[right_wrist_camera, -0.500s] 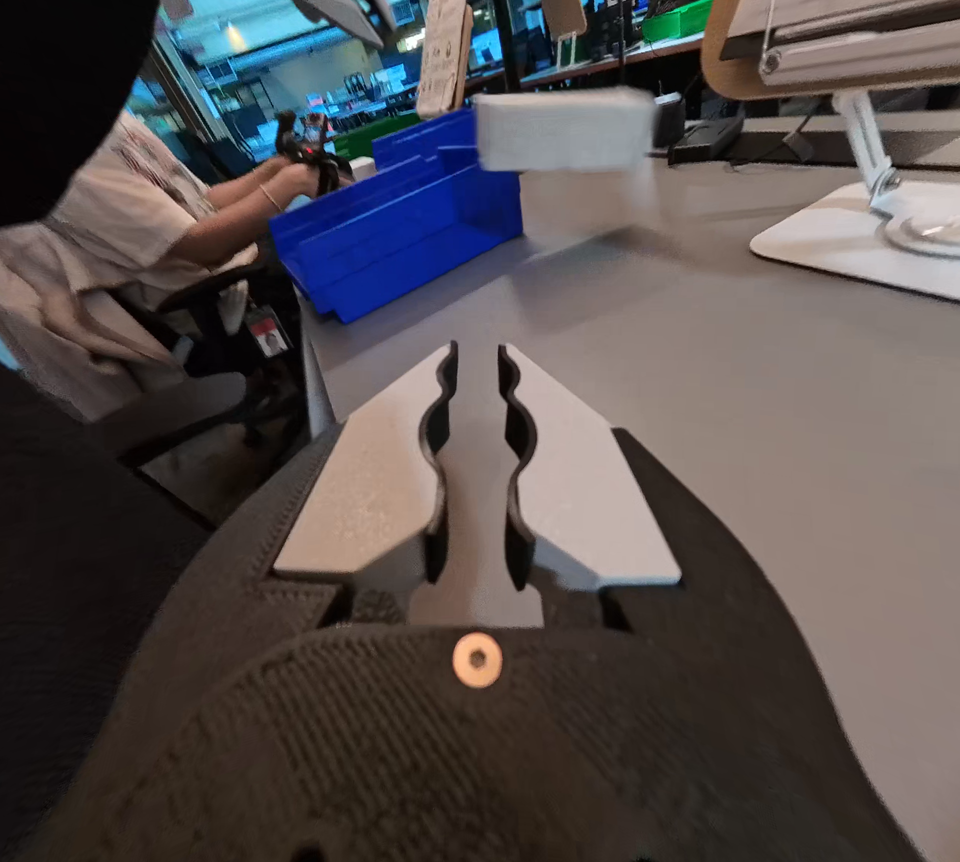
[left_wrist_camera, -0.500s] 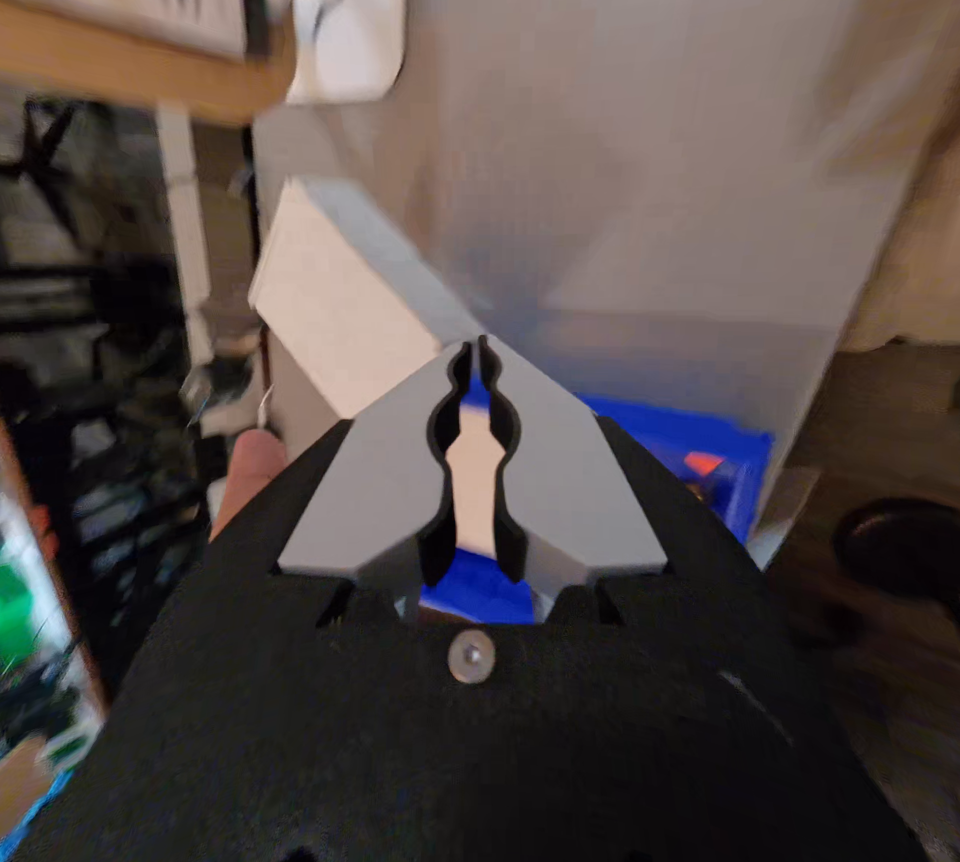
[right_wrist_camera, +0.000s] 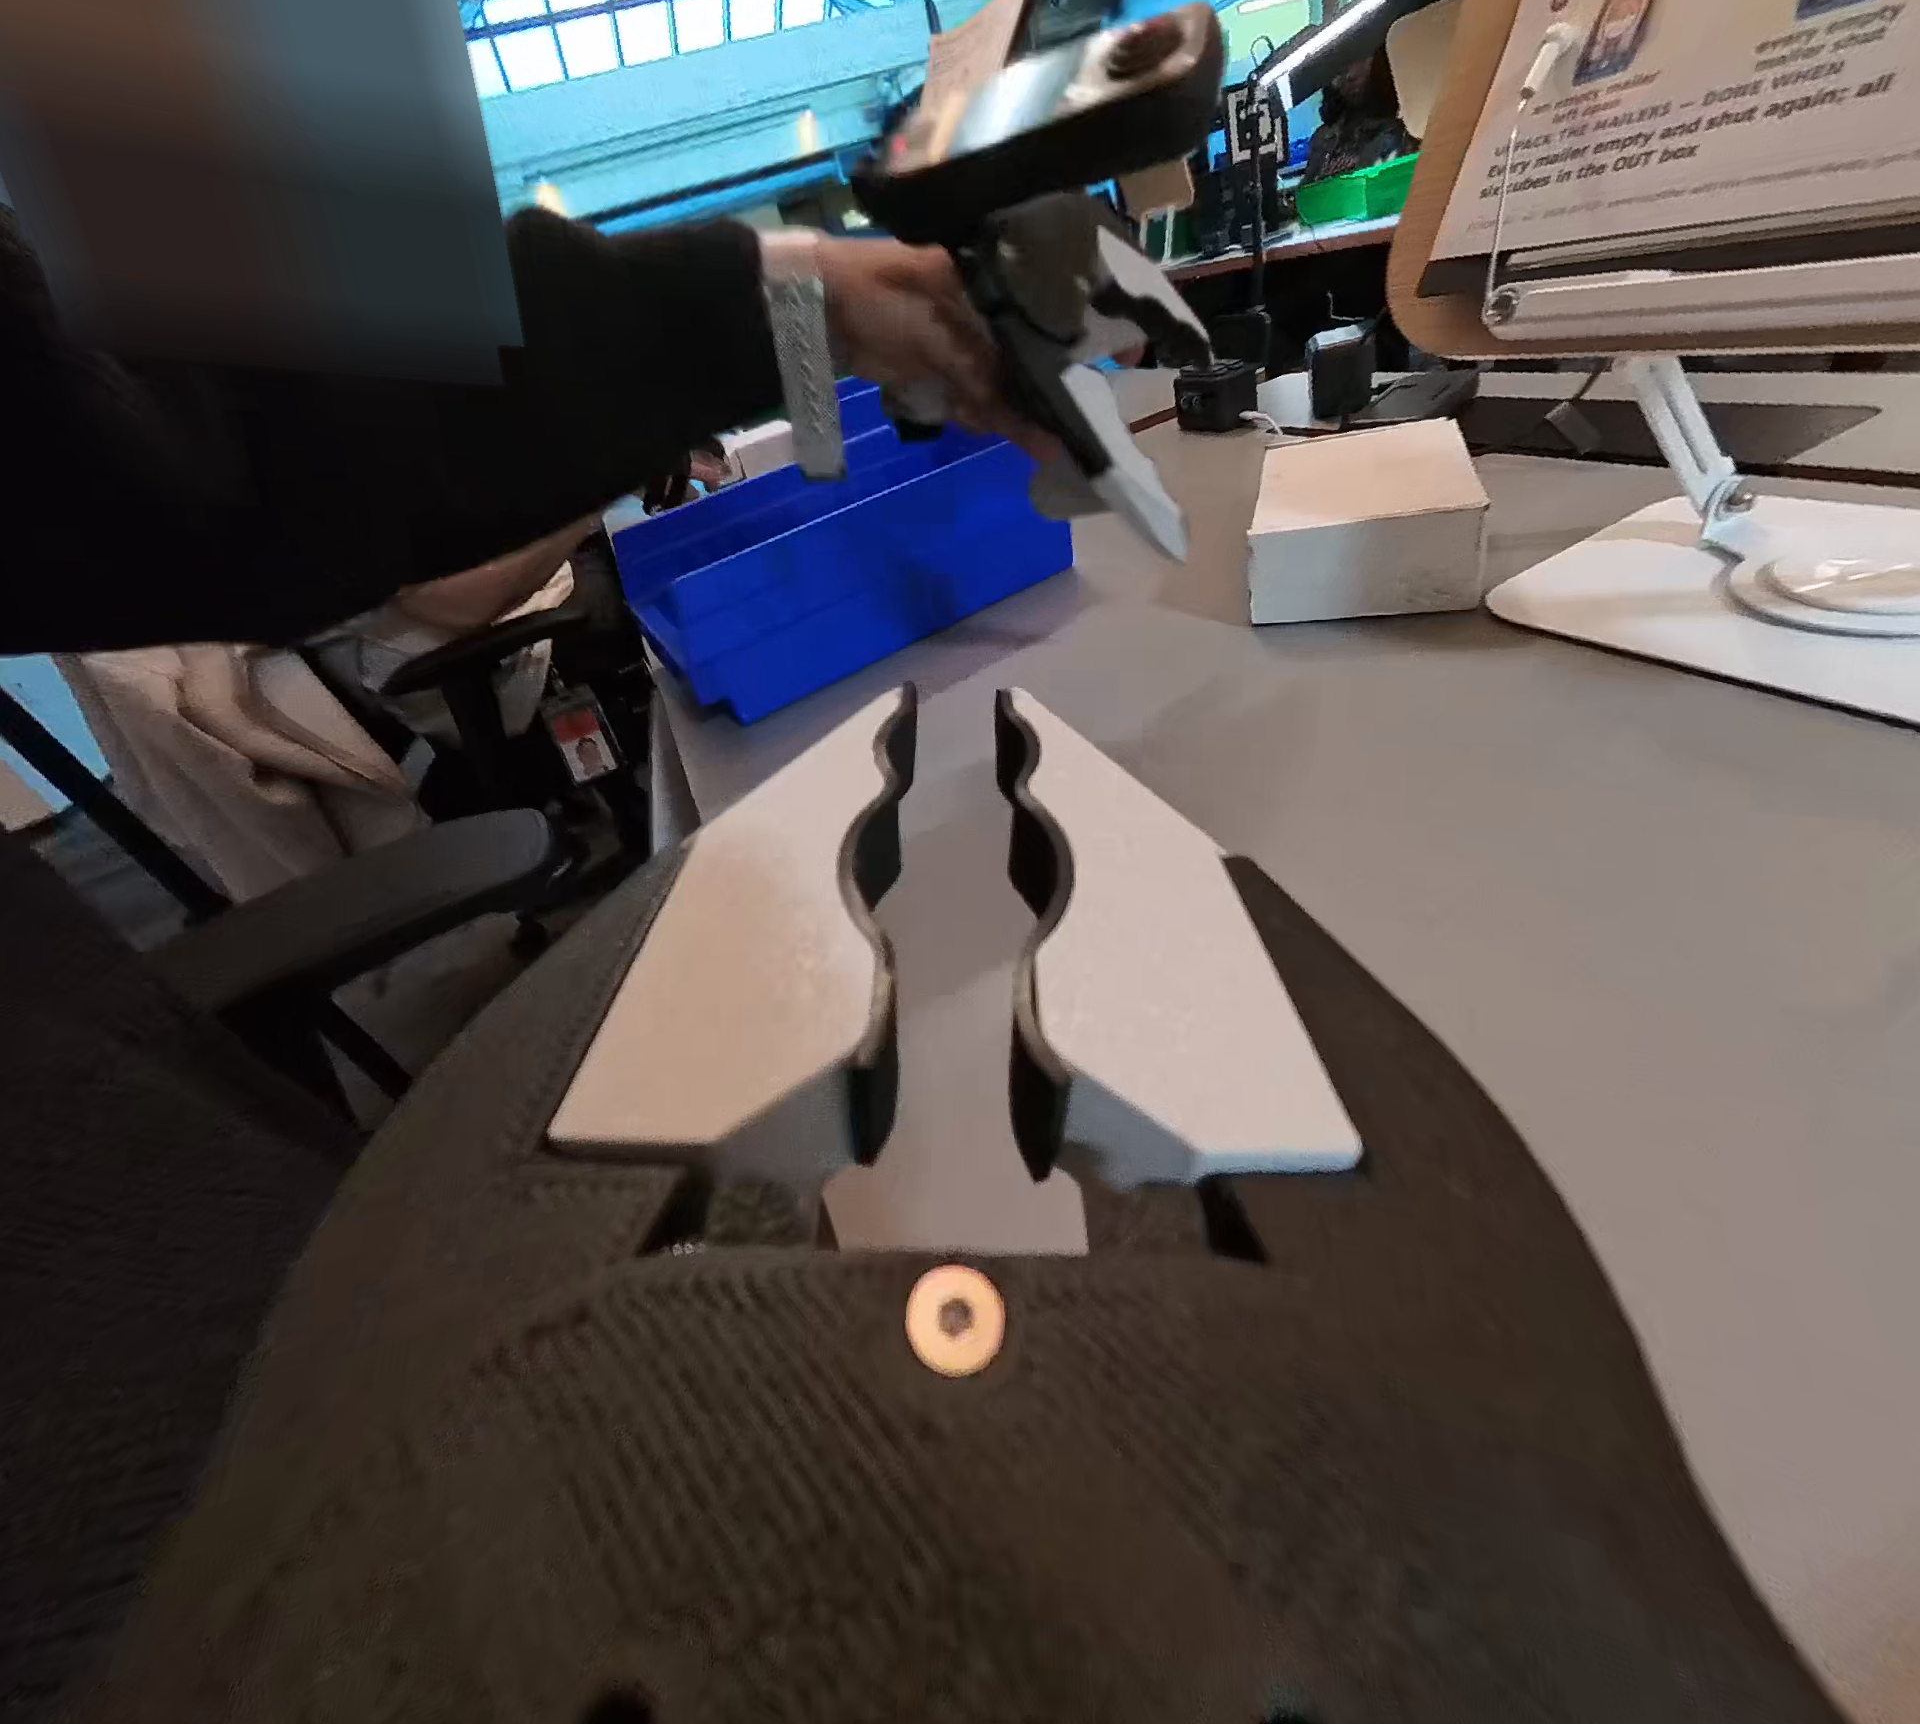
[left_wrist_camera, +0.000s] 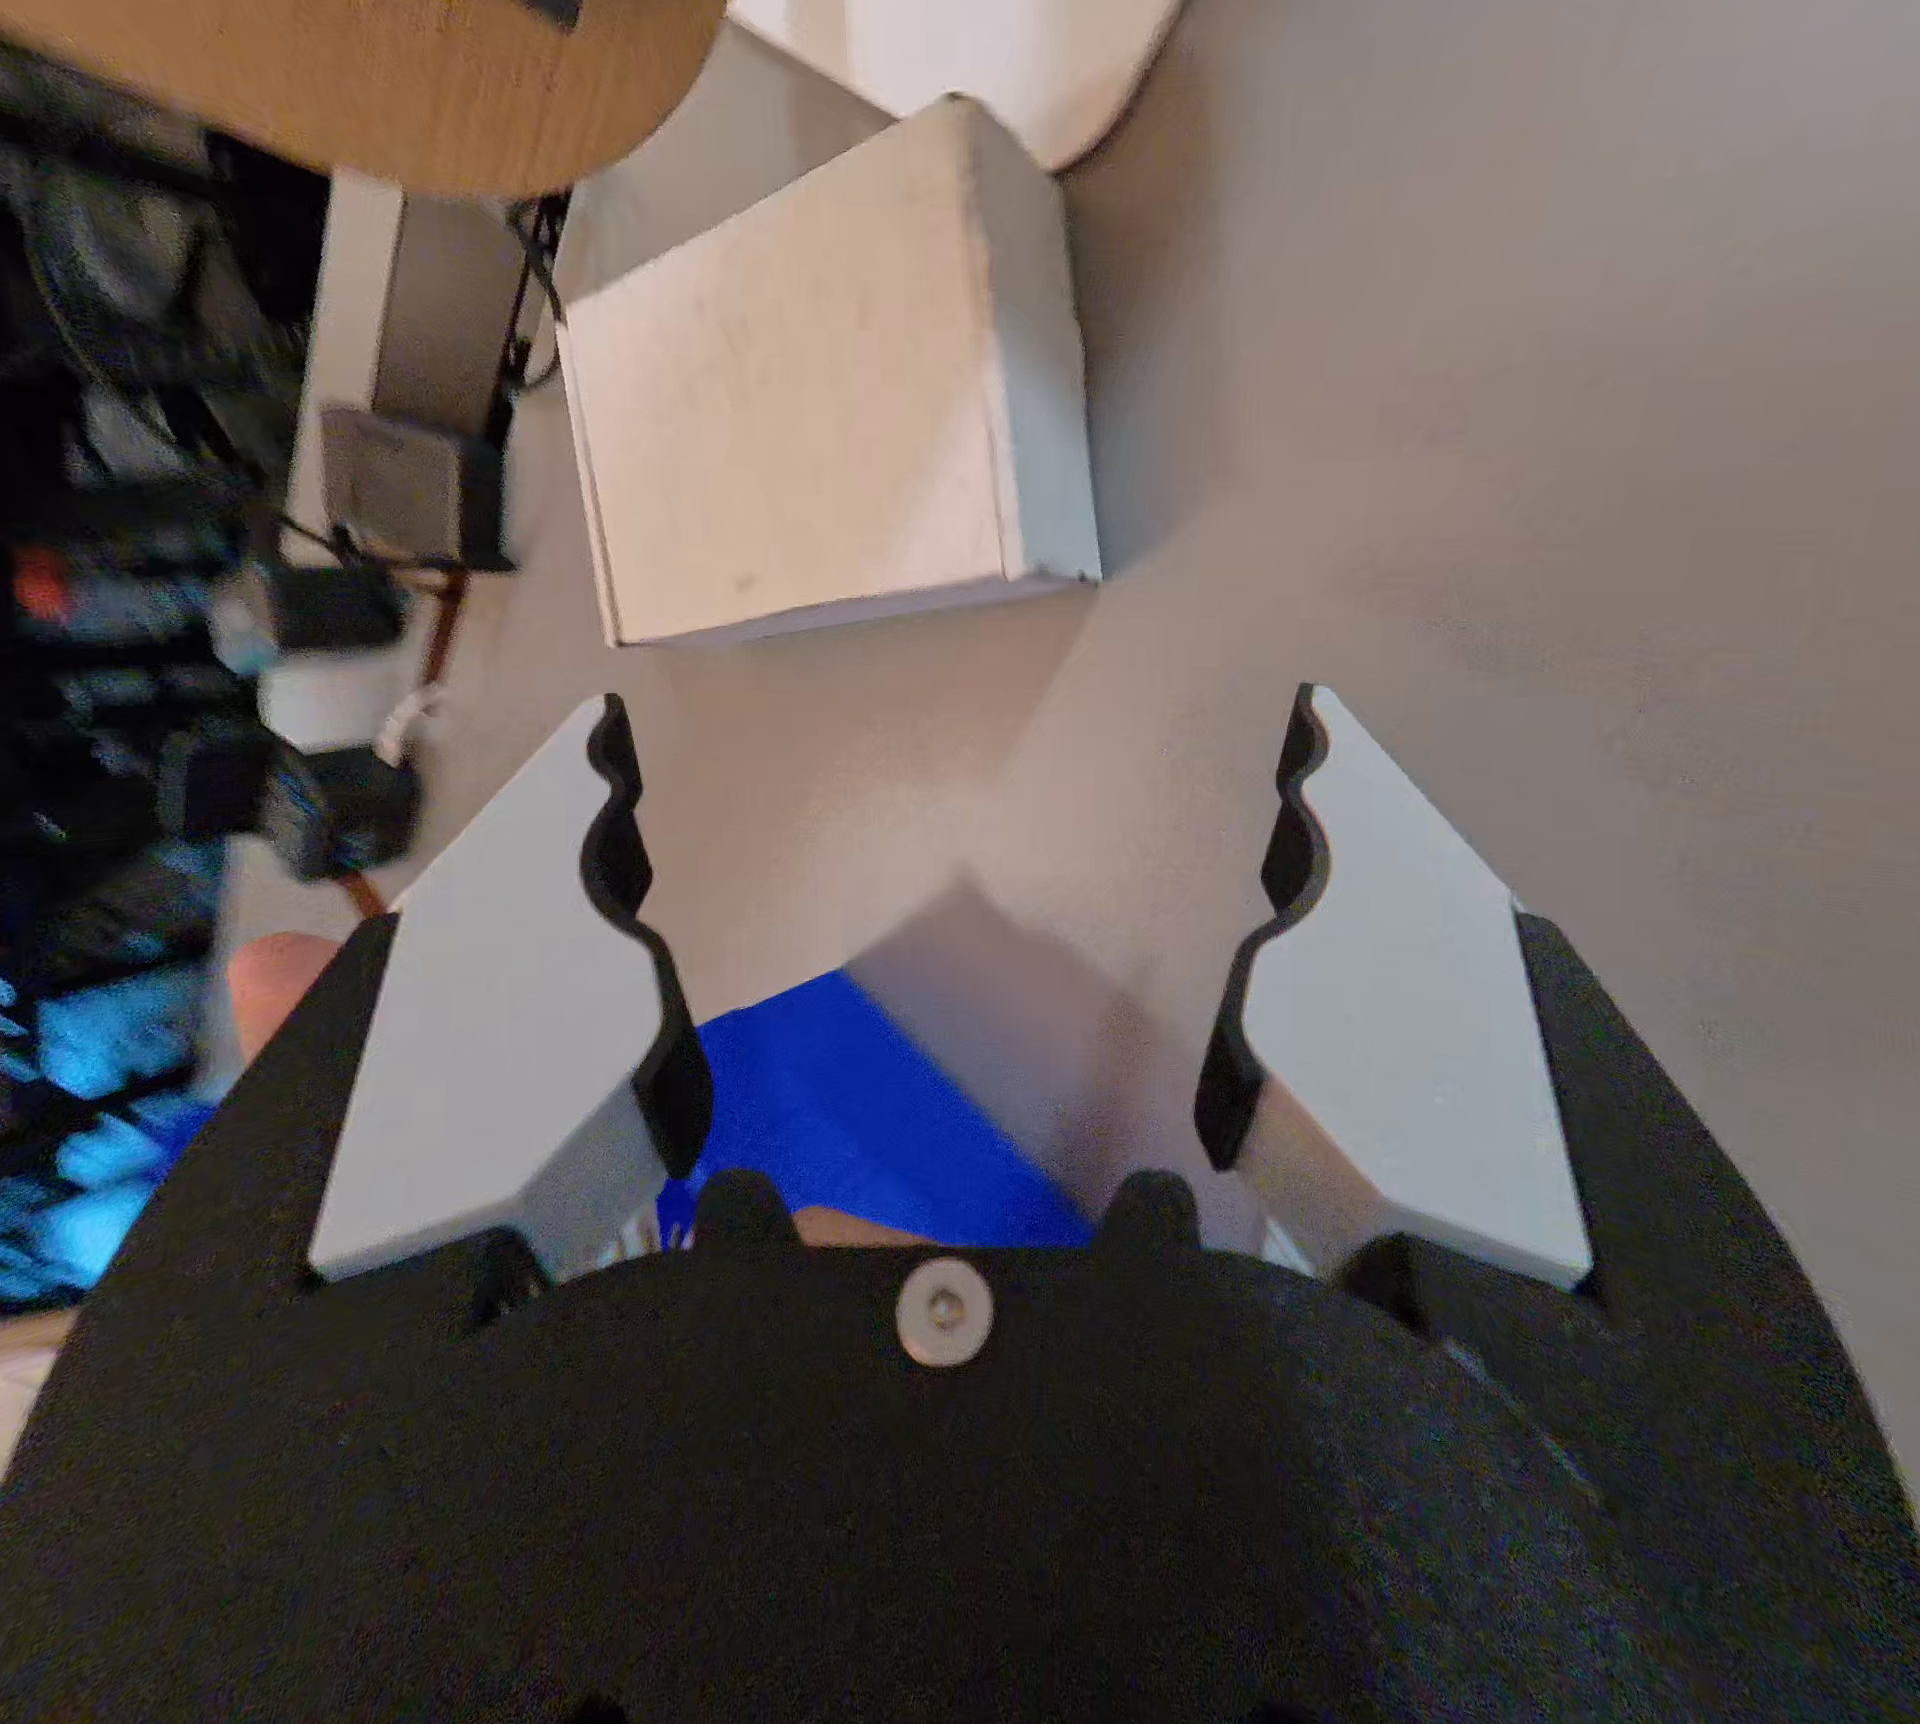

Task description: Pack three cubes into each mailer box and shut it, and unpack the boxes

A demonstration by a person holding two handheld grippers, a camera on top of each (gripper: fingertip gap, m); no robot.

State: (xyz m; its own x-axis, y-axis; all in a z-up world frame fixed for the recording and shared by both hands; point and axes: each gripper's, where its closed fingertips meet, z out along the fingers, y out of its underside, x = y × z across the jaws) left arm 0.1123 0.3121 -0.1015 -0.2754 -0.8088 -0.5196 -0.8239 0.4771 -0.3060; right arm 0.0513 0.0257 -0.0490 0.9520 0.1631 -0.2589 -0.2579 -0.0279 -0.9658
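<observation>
Left gripper (left_wrist_camera: 956, 718): fingers spread wide, nothing between them; held above the table (left_wrist_camera: 1507, 427) and tilted down toward the mailer (left_wrist_camera: 810, 417). Judged to be either approaching the mailer or clear of it; no contact shows. In the right wrist view it hangs in the air (right_wrist_camera: 1127, 469), in a hand (right_wrist_camera: 914, 324), between bin and mailer.

Right gripper (right_wrist_camera: 956, 708): fingers close together with a narrow gap, holding nothing; low over the near table, well apart from the mailer. Judged idle, parked out of the other tool's way.

Table: grey, bare in the near part.

Bin (right_wrist_camera: 831, 573): blue, at the table's left edge, near the mailer but apart from it. Contents hidden from both views; judged the store for mailers or cubes. A corner of it shows under the left gripper (left_wrist_camera: 852, 1113).

Mailer (right_wrist_camera: 1366, 521): white, lid shut, flat on the table, just beside the stand base (right_wrist_camera: 1704, 625). Whether cubes are inside cannot be told.

Stand: white base and arm carrying a wooden board (right_wrist_camera: 1455, 116) with an instruction sheet, propped to face the worker.

Cubes: none in view.
</observation>
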